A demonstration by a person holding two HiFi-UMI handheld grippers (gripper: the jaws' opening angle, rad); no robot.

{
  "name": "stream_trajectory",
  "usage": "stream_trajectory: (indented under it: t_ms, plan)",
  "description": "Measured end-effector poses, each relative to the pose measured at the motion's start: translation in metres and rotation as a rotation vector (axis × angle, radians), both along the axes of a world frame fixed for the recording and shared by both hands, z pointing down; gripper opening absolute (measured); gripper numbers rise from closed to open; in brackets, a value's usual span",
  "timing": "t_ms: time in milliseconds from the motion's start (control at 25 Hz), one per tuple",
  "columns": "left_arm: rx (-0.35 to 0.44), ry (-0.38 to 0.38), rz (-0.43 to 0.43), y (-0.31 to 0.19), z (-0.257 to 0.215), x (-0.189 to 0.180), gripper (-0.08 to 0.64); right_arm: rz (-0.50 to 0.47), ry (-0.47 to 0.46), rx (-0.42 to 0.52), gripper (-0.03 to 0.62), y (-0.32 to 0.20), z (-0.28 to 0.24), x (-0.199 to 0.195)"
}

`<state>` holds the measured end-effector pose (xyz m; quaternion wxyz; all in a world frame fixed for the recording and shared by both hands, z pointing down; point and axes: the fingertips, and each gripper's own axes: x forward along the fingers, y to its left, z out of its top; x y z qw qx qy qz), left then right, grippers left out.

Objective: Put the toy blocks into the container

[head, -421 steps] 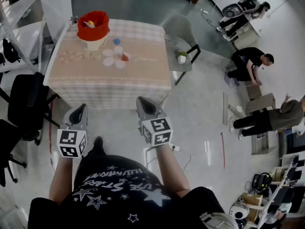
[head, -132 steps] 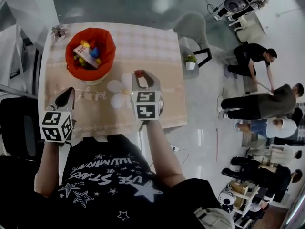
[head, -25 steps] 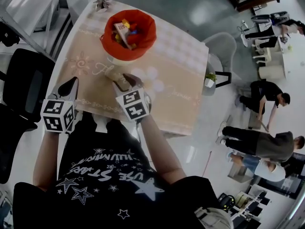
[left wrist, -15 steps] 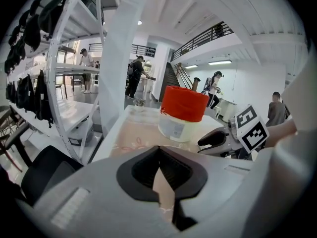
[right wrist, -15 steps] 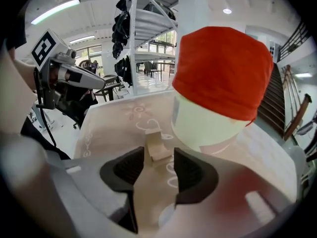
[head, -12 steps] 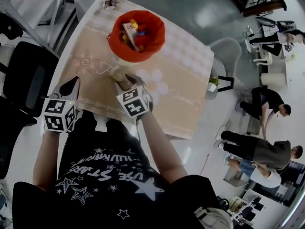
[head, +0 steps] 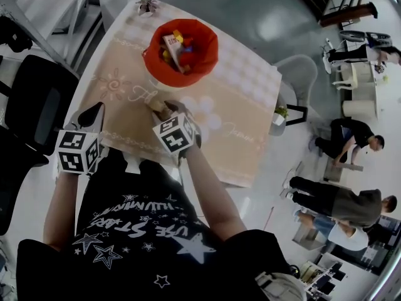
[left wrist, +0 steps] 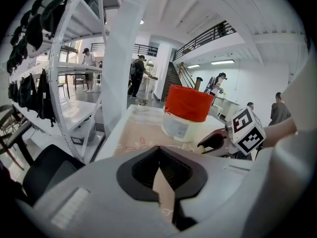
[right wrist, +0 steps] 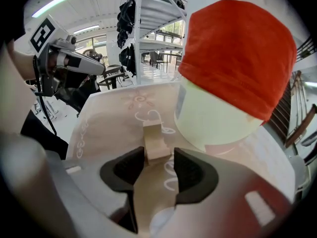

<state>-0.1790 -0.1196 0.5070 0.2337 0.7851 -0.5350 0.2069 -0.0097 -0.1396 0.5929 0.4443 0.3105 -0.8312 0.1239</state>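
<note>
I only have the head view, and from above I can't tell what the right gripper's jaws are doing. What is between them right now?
Observer: The right gripper view shows a tan wooden block standing on the tablecloth between the open jaws of the right gripper, not clamped.
Operator: And the left one?
Observer: Its own view shows the tips of the left gripper together, with nothing between them.
Operator: Anything on the side of the container?
Observer: From the left gripper view, a rectangular label on its pale wall.
</note>
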Motion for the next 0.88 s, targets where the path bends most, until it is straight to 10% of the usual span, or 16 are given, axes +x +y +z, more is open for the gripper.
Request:
stream_trajectory:
  t_ms: [880]
  plan:
    - [0.031, 0.002, 0.016, -0.015, -0.011, 0.007, 0.008, -0.061, -0.036, 0.001, 0.153, -0.002, -0.016, -0.005]
